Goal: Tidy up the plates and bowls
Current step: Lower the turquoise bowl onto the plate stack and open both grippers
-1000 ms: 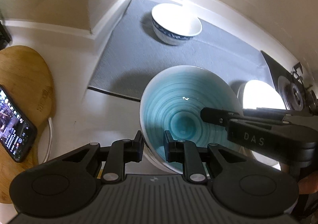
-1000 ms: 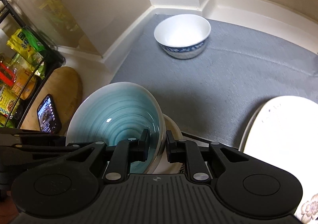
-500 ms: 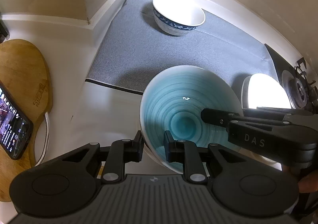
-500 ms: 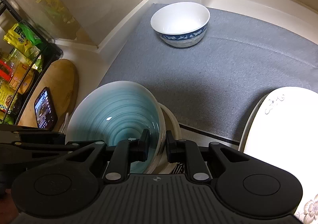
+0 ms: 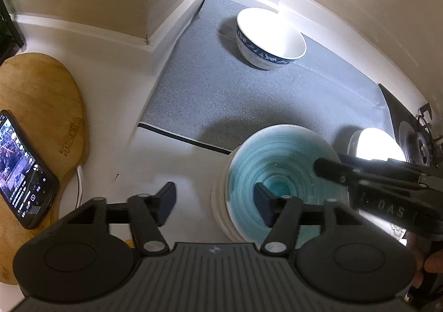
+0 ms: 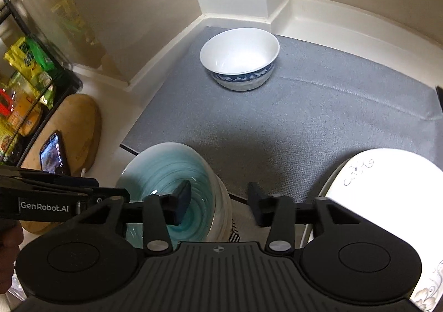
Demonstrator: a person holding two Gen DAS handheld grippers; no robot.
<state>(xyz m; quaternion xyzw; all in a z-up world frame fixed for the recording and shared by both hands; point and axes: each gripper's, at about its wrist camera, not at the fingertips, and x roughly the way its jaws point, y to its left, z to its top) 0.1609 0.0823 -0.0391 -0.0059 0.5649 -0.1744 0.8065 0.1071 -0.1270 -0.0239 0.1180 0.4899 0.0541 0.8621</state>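
a: status, left to right?

b: far left, phone [image 5: 19,168] on the board [image 5: 36,96], not in play. left gripper [image 5: 214,198]: fingers have just been opening and now stand wide. the teal bowl [image 5: 277,162] has its left rim between them, untouched. one finger is over bare bench [image 5: 110,145], the other over the bowl's inside.

a: where's the bowl sitting?

b: nested on a white stack [image 5: 220,209] at the near edge of the mat [image 5: 221,96]. it's blurred, so i can't tell if it's fully settled.

a: right side?

b: right gripper [image 6: 218,197] is also wide. right rim is between its fingers, no contact visible. white plate [image 6: 382,187] is just right of it.

a: so the step is release and clear out.

b: that's my read. to do it well, lift both grippers straight up along the finger line before going sideways. the inner finger on each side hangs inside the bowl, so a sideways pull would likely catch the rim and tip the bowl off the stack.

a: stagger them?

b: i'd keep them even. one side dragging probably spins or shifts the bowl.

a: right side clearance?

b: mind the plate, it's close. go up first.

a: next target?

b: likely the blue-white bowl [image 5: 270,40], alone at the back of the mat, well apart from the stack.
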